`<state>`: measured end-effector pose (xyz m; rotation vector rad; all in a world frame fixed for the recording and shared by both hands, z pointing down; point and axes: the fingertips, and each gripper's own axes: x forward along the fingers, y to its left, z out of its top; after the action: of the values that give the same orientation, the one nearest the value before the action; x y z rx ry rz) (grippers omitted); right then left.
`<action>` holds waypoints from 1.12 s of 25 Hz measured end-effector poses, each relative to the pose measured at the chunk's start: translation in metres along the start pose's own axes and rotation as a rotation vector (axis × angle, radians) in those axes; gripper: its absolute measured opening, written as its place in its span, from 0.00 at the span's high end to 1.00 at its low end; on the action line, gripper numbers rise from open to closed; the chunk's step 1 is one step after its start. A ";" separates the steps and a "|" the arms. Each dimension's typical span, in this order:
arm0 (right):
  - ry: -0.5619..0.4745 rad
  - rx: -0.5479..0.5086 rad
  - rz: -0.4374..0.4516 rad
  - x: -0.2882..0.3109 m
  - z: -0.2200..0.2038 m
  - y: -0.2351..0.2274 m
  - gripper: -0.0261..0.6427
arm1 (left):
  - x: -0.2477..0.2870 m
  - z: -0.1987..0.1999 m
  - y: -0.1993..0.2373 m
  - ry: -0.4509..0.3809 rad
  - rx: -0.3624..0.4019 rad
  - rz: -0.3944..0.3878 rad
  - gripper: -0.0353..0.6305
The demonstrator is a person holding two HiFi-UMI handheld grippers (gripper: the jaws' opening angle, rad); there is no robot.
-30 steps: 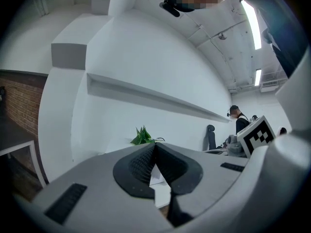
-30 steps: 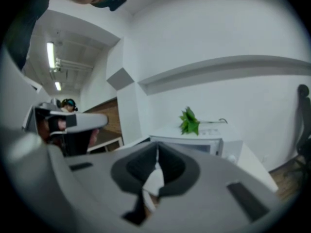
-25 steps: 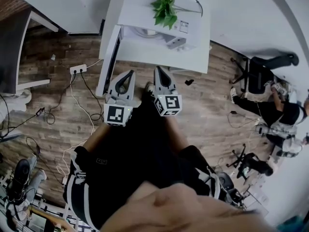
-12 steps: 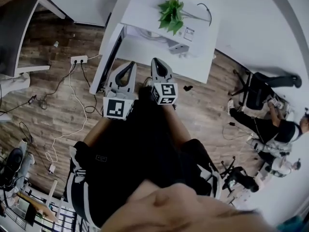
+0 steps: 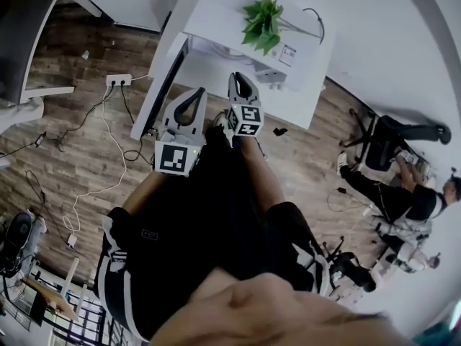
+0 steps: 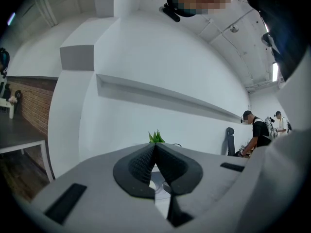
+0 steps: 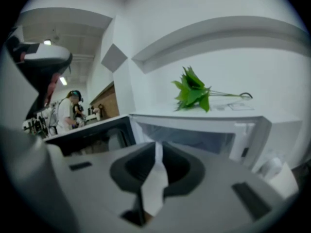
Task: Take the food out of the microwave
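Observation:
The white microwave (image 5: 292, 85) stands ahead of me with a green plant (image 5: 263, 21) on top. Its door (image 5: 160, 81) hangs open to the left. In the cavity (image 5: 216, 49) a pale round dish shows faintly; I cannot make out any food. My left gripper (image 5: 197, 92) is shut and empty, level, just in front of the door edge. My right gripper (image 5: 242, 78) points slightly down at the cavity mouth (image 7: 194, 132), and its jaws are opening to a thin slit with nothing between them. The plant (image 6: 155, 137) peeks over the left gripper's (image 6: 155, 145) tips.
A power strip (image 5: 117, 80) and loose cables lie on the wood floor to the left. A grey desk (image 5: 29, 42) fills the far left. At the right, people (image 5: 403, 186) sit by an office chair (image 5: 392, 132). A white wall backs the microwave.
My right gripper has moved forward and down towards the microwave's opening. The left gripper has shifted a little beside the door.

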<state>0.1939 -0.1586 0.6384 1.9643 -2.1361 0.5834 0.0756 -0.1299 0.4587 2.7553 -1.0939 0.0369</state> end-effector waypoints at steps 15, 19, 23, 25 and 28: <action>0.080 -0.017 -0.056 0.064 -0.033 -0.031 0.62 | 0.002 0.001 0.013 0.007 0.002 0.014 0.90; 0.106 -0.005 -0.051 0.081 -0.044 -0.038 0.59 | 0.001 0.002 0.017 0.005 -0.002 0.026 0.90; 0.147 -0.017 -0.062 0.094 -0.055 -0.044 0.57 | -0.001 0.002 0.021 0.006 -0.001 0.037 0.90; 0.160 -0.024 -0.077 0.100 -0.059 -0.048 0.57 | 0.000 0.002 0.023 0.004 0.003 0.041 0.90; 0.167 -0.031 -0.098 0.108 -0.063 -0.055 0.56 | 0.000 0.003 0.027 0.005 0.006 0.051 0.90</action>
<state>0.2278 -0.2346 0.7461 1.9182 -1.9272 0.6677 0.0571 -0.1491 0.4596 2.7303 -1.1648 0.0535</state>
